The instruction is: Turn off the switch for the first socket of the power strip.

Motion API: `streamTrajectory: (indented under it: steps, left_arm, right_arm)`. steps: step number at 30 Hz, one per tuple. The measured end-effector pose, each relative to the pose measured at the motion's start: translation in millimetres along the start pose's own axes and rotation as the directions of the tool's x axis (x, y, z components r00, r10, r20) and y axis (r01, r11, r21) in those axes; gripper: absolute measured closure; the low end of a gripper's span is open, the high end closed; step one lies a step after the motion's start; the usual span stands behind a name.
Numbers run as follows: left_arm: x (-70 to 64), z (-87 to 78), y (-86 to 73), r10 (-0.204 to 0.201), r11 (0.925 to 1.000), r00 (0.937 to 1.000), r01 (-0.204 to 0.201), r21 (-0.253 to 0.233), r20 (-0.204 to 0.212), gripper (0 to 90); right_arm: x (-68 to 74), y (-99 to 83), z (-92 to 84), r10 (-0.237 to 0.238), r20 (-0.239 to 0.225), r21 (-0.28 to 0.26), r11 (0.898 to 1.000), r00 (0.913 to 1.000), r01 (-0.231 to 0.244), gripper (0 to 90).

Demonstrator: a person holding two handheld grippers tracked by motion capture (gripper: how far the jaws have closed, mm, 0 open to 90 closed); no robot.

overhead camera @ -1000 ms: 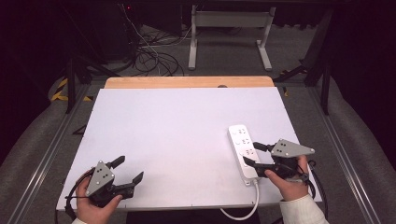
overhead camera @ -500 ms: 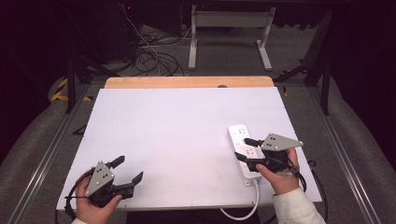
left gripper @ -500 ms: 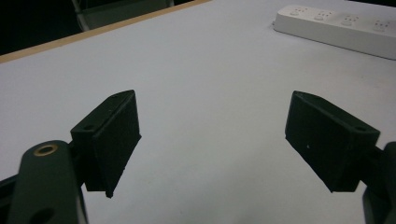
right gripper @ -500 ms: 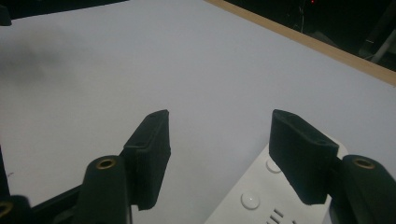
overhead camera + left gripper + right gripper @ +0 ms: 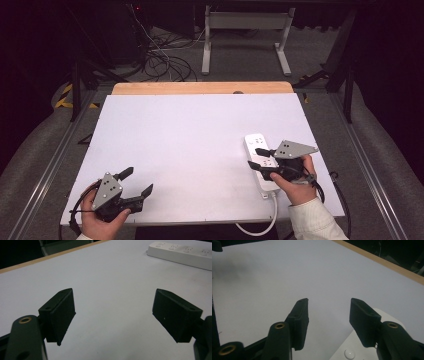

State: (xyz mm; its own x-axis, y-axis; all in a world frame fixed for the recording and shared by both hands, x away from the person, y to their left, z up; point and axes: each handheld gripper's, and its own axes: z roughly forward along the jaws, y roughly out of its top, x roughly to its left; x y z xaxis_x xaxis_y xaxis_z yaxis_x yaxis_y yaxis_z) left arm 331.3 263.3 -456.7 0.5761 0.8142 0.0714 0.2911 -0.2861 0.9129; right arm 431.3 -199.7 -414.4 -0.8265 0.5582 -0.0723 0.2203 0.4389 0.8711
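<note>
A white power strip point(image 5: 258, 144) lies on the right part of the white table top point(image 5: 190, 135), its cord point(image 5: 267, 220) running off the near edge. My right gripper point(image 5: 256, 157) hovers open over the strip's middle, jaws pointing left across it. In the right gripper view the open gripper point(image 5: 329, 301) has the strip's end point(image 5: 342, 350) below and between its jaws, with nothing gripped. My left gripper point(image 5: 139, 180) stands open at the near left corner, holding nothing. The left gripper view shows that gripper point(image 5: 113, 293) open wide over bare table, with the strip point(image 5: 182, 253) far off at the upper right.
A wooden strip point(image 5: 200, 88) borders the table's far edge. Beyond it are a metal stand point(image 5: 245, 45) and loose cables point(image 5: 160, 60) on the floor. Metal rails point(image 5: 55, 160) run along both sides of the table.
The right gripper has shifted left and slightly forward, from beside the power strip to over it. The left gripper has stayed in place.
</note>
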Motion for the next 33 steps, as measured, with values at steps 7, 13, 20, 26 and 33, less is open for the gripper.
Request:
streamTrajectory:
  steps: [7, 13, 20, 26, 33]
  left_arm:
    - [-0.2, 0.1, 0.0, -0.001, 1.0, 1.0, 0.001, 0.0, -0.002, 19.1]
    - [-0.2, -0.2, -0.1, -0.002, 1.0, 1.0, 0.002, 0.0, -0.003, 19.3]
    - [0.0, 0.0, 0.0, 0.003, 1.0, 1.0, -0.002, 0.001, -0.004, 19.4]
    - [0.1, 0.1, -0.1, 0.002, 1.0, 1.0, -0.002, 0.001, -0.006, 19.4]
    - [0.4, 0.4, -0.3, 0.002, 1.0, 1.0, -0.002, 0.006, -0.007, 19.6]
  right_arm:
    - [-0.4, 5.7, -5.5, -0.009, -0.036, 0.069, 0.998, 0.9993, 0.012, 83.3]
    - [0.9, 10.1, -8.2, -0.026, -0.026, 0.134, 0.991, 0.9993, 0.029, 90.0]
    - [-0.3, 13.0, -7.4, -0.018, -0.021, 0.197, 0.98, 0.9996, 0.022, 90.0]
    - [-3.6, 13.4, -2.8, 0.013, -0.02, 0.306, 0.952, 0.9997, -0.006, 90.0]
    - [-8.0, 9.9, 1.2, 0.045, -0.001, 0.383, 0.923, 0.999, -0.041, 90.0]
